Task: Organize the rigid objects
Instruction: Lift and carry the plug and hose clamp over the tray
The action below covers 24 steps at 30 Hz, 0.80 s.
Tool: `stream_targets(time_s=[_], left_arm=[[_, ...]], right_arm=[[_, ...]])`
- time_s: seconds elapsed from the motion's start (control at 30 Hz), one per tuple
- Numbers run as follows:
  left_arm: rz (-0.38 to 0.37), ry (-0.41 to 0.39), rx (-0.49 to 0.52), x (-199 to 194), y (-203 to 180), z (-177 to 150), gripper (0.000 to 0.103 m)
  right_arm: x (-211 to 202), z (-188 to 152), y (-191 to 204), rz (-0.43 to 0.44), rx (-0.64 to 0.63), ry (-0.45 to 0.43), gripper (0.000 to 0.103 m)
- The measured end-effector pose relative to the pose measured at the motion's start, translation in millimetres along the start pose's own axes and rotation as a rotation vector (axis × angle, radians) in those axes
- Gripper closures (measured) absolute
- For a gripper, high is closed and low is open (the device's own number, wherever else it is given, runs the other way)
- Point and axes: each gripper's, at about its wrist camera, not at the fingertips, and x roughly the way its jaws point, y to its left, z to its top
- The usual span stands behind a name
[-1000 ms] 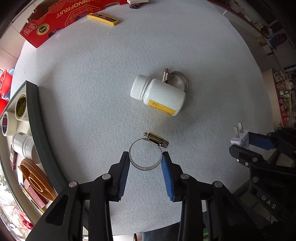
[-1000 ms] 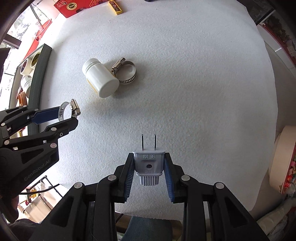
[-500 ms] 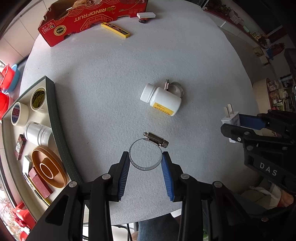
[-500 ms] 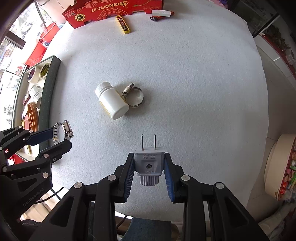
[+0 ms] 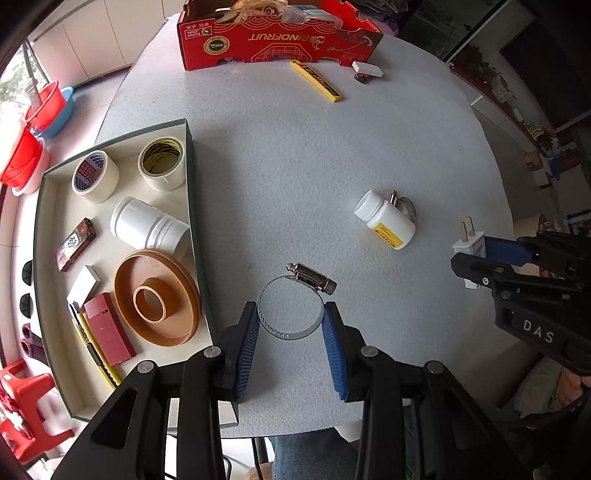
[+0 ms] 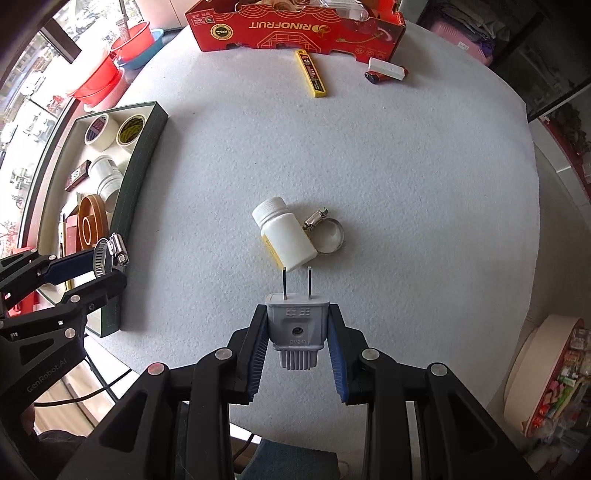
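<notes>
My left gripper (image 5: 290, 325) is shut on a metal hose clamp (image 5: 295, 334), held above the white table just right of the grey-rimmed tray (image 5: 190, 177). The same clamp (image 6: 109, 254) shows at the left of the right wrist view. My right gripper (image 6: 297, 334) is shut on a grey two-pin plug (image 6: 297, 326), prongs pointing forward; the plug (image 5: 469, 242) is white-looking in the left wrist view. A white pill bottle (image 6: 284, 234) lies on its side on the table (image 6: 406, 184), touching a second hose clamp (image 6: 328, 232).
The tray holds two tape rolls (image 5: 96, 177), a white jar (image 5: 147, 227), a brown spool (image 5: 159, 297) and small boxes. At the far edge lie a red carton (image 6: 295, 27), a yellow cutter (image 6: 311, 74), a white block (image 6: 386, 67) and a lighter.
Both grippers have risen with their loads, so the table looks smaller. The left view has swung left, bringing the whole tray and the red carton into sight.
</notes>
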Motion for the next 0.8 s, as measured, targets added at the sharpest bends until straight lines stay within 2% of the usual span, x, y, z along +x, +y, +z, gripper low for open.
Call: stream_targets(time_s=[0.53, 0.8], left_arm=[[-0.009, -0.082, -0.21, -22.1, 63.0, -11.0, 0.065], [0.053, -0.11, -0.314, -30.5, 100.0, -31.8, 0.065]], right_arm=[[-16.7, 21.2, 36.8, -0.034, -0.146, -0.013, 0.071], [-17.4, 33.1, 69.9, -0.01, -0.221, -0.01, 0.071]])
